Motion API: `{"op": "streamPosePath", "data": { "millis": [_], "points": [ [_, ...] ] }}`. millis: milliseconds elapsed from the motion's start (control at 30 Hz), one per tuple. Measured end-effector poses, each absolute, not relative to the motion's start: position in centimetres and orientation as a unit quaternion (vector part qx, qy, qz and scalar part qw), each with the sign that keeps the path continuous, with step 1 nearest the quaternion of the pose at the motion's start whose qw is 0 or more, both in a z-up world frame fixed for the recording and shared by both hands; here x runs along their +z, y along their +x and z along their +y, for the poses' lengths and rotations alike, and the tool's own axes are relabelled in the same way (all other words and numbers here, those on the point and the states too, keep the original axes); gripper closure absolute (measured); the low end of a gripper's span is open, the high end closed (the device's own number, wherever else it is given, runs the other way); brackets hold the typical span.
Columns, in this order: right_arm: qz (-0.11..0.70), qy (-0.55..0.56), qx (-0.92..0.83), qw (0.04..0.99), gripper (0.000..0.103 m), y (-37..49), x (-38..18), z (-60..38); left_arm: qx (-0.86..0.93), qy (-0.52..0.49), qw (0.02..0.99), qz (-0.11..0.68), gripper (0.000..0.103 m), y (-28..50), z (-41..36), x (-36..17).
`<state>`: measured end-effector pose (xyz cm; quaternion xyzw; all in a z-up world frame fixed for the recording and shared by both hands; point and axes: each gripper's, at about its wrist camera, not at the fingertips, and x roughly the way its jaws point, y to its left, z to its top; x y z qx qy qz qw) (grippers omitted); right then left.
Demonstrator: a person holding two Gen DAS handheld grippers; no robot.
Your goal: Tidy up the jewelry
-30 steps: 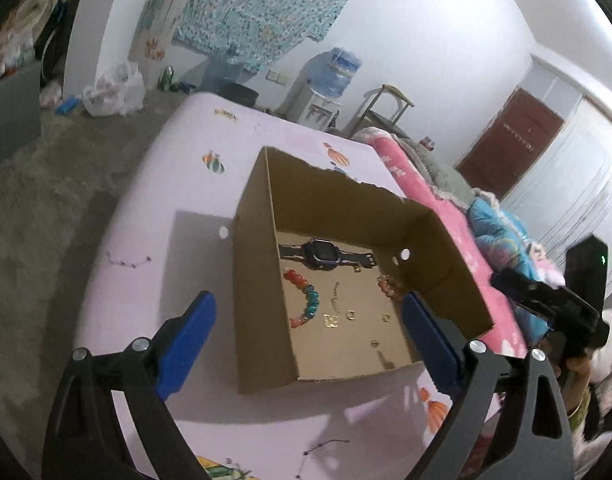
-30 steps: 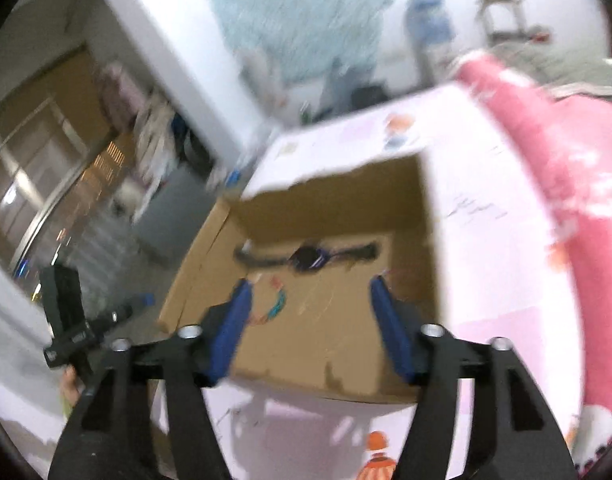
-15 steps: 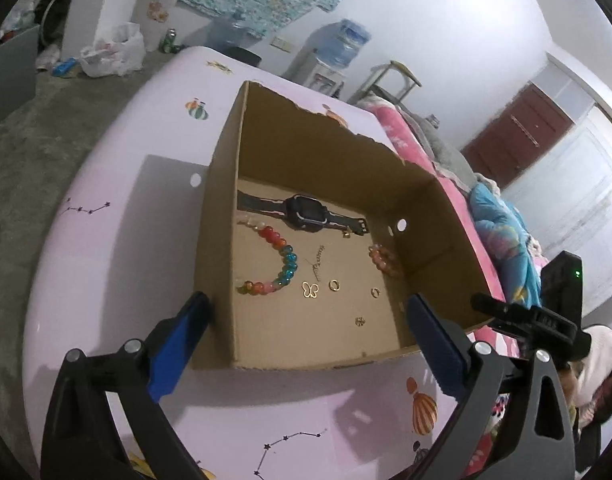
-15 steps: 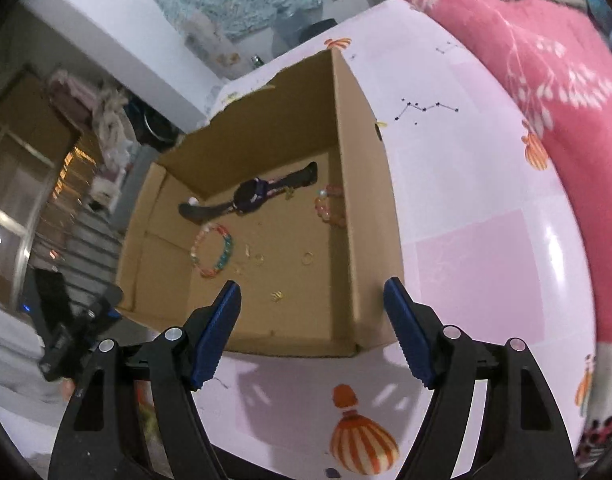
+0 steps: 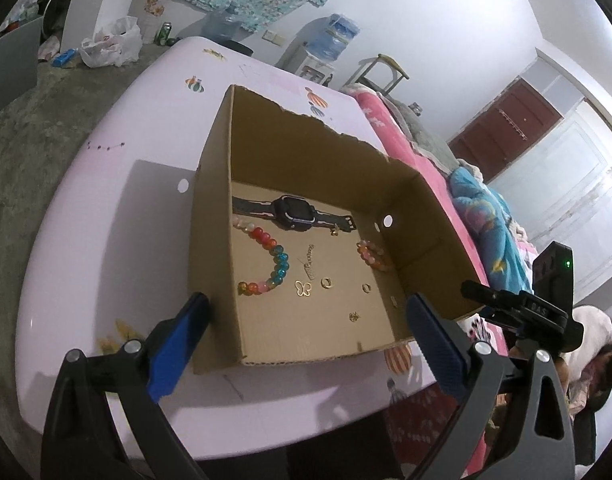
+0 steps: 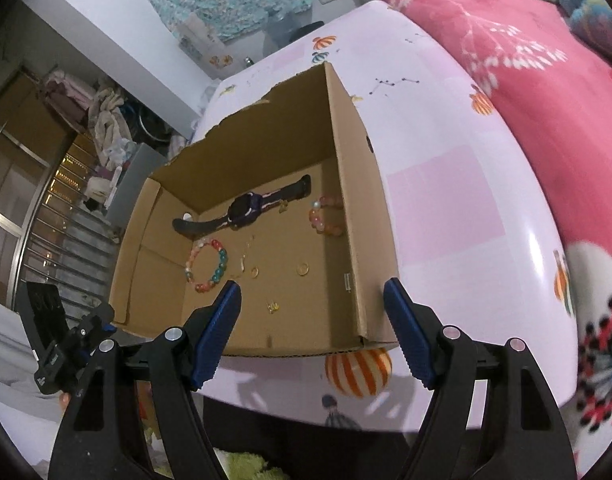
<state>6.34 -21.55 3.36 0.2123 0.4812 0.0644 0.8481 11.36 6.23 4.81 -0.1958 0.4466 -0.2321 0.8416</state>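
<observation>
An open cardboard box (image 5: 209, 240) stands on a pink table. On its floor lie a black smartwatch (image 5: 293, 214), a multicoloured bead bracelet (image 5: 279, 264), a pink-orange bead bracelet (image 5: 372, 256), a thin chain (image 5: 309, 266), a gold butterfly charm (image 5: 303, 288) and small gold rings (image 5: 326, 282). My left gripper (image 5: 306, 304) hangs open over the box's near edge, nothing between its blue pads. My right gripper (image 6: 312, 288) is open too, above the near right corner of the box (image 6: 358, 200), with the watch (image 6: 243, 210) and both bracelets beyond it.
The pink table (image 5: 105, 220) has printed balloons and rounded edges. A bed with pink bedding (image 6: 546, 80) runs along its right side. A water dispenser (image 5: 330, 40), a stool (image 5: 382, 68) and plastic bags (image 5: 113, 44) stand behind, on the grey floor.
Both grippers have come closer to the box and lower, so it fills more of each view. The right view has swung from blurred to steady. Nothing was picked up.
</observation>
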Motion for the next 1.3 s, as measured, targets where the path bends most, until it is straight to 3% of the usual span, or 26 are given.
{"op": "streamPosePath", "data": {
  "millis": [333, 433, 633, 833, 1300],
  "points": [
    [0.439, 0.231, 0.048, 0.867, 0.032, 4.3, 1.8, -22.0, -0.209, -0.161, 0.872, 0.414, 0.006, 8.2, 5.6, 4.0],
    [0.408, 0.219, 0.018, 0.886, 0.024, 1.6, 2.0, -22.1, -0.187, -0.121, 0.896, 0.385, 0.006, 6.0, 5.2, 5.2],
    [0.377, 0.177, -0.023, 0.909, 0.019, -3.3, 2.6, -20.9, -0.145, -0.053, 0.923, 0.353, 0.005, 2.2, 3.9, 6.2],
    [0.372, 0.110, -0.025, 0.921, 0.008, -4.9, 2.0, -18.1, -0.086, -0.022, 0.930, 0.357, 0.005, 0.5, 2.6, 6.1],
    [0.390, -0.017, -0.043, 0.920, 0.008, -3.5, -0.3, -13.3, -0.020, 0.044, 0.918, 0.393, 0.005, 1.5, -0.7, 5.0]
  ]
}}
